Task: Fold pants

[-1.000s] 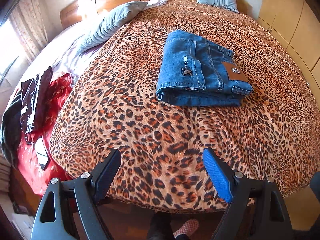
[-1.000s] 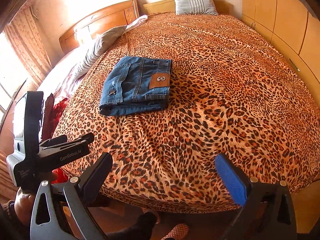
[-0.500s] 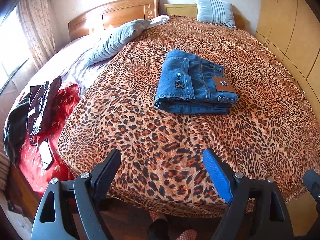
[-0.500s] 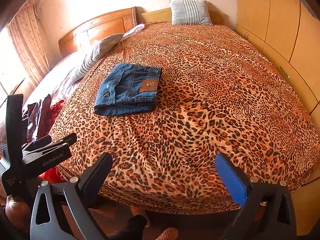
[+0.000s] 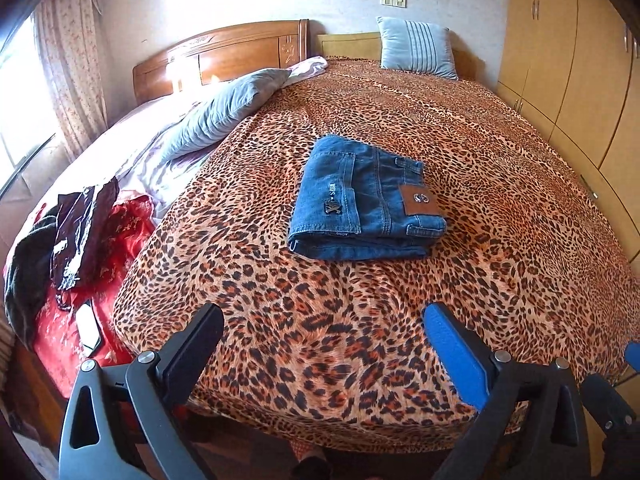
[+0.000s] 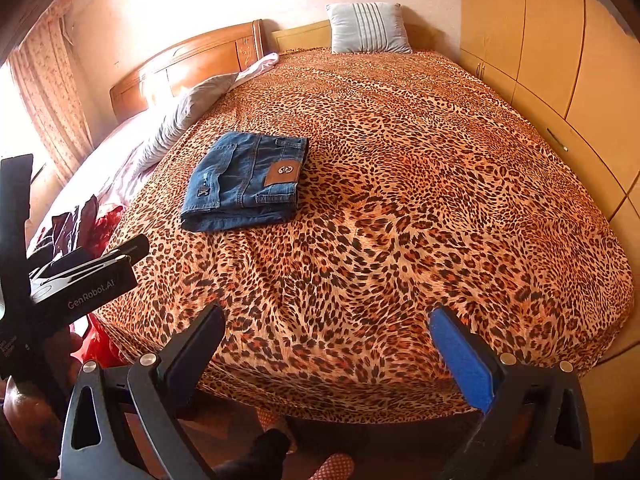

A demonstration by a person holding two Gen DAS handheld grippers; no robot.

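Blue jeans (image 5: 360,200) lie folded into a compact rectangle on the leopard-print bedspread (image 5: 360,320), brown leather patch facing up. They also show in the right wrist view (image 6: 246,184), left of centre. My left gripper (image 5: 322,330) is open and empty, held over the foot edge of the bed, well short of the jeans. My right gripper (image 6: 326,330) is open and empty, also at the foot edge. The left gripper's body (image 6: 80,280) shows at the left of the right wrist view.
Grey pillows (image 5: 228,110) and a striped cushion (image 5: 418,48) lie near the wooden headboard (image 5: 224,56). Red and dark clothes (image 5: 80,248) are piled at the bed's left. Wooden wardrobes (image 6: 560,60) line the right wall. My feet (image 6: 332,466) show on the floor below.
Both grippers have pulled back and up from the bed, so the jeans look smaller and farther. The jeans have not moved. Both jaws stay open.
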